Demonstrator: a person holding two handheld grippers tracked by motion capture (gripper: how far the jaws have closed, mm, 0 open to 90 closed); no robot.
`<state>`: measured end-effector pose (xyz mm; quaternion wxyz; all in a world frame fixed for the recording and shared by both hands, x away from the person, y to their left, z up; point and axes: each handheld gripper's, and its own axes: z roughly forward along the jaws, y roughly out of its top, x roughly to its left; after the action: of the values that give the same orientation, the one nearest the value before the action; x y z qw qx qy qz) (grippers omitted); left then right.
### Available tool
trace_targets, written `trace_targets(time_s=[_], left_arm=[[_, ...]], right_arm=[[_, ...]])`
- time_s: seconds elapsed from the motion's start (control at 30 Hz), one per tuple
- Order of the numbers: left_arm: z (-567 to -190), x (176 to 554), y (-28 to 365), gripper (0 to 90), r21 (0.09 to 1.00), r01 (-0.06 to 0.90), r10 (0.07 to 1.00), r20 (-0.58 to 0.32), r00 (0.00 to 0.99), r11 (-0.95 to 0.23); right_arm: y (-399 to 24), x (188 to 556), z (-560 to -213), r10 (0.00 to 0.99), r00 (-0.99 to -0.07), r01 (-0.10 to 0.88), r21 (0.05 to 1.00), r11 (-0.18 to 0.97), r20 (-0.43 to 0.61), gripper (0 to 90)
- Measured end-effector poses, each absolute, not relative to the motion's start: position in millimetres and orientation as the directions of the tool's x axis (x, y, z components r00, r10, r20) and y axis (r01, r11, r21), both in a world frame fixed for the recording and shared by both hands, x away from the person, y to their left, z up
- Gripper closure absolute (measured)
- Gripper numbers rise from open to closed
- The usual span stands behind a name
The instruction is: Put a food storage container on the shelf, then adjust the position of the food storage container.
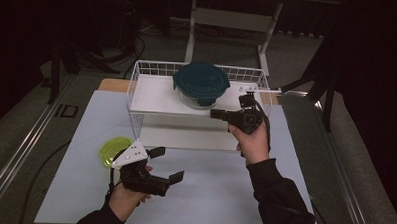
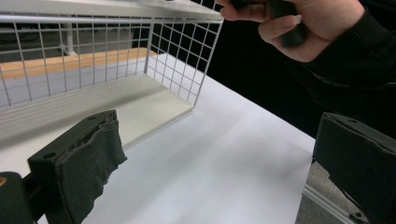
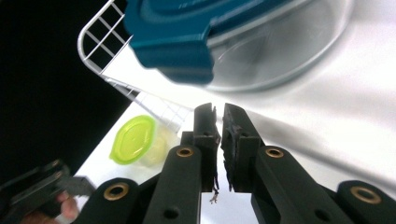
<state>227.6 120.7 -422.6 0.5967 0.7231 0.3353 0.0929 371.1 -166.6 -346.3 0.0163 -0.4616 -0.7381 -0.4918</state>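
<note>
Left gripper [image 1: 167, 165], low at 7 o'clock: jaws wide, empty. Right gripper [image 3: 218, 122], nearly shut, empty, sits just below teal-lidded round glass container [image 1: 201, 85], already on white wire rack [image 1: 152, 98] top shelf. Lime-lidded small plastic tub [image 1: 114, 151] looks left to shelve.

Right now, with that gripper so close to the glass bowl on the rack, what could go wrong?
The right hand-held gripper, jaws nearly shut and empty, sits just below the teal lid's tab; a nudge might slide the glass bowl along the rack's top shelf. The left hand-held gripper could bump the green-lidded container beside it.
</note>
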Motion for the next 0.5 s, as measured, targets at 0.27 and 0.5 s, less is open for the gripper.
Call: trace_targets(time_s=[0.27,0.5], left_arm=[[-419.4,221.7,130.2,0.9,0.941,0.332,0.573,-0.240,0.784,-0.059],[-419.4,217.8,147.1,1.0,0.936,0.342,0.573,-0.238,0.784,-0.079]], right_arm=[[-177.0,334.8,-349.6,0.604,-0.658,0.614,0.785,0.084,0.450,45.0],[-189.5,305.1,-367.7,0.540,-0.742,0.530,0.840,0.112,0.397,16.4]])
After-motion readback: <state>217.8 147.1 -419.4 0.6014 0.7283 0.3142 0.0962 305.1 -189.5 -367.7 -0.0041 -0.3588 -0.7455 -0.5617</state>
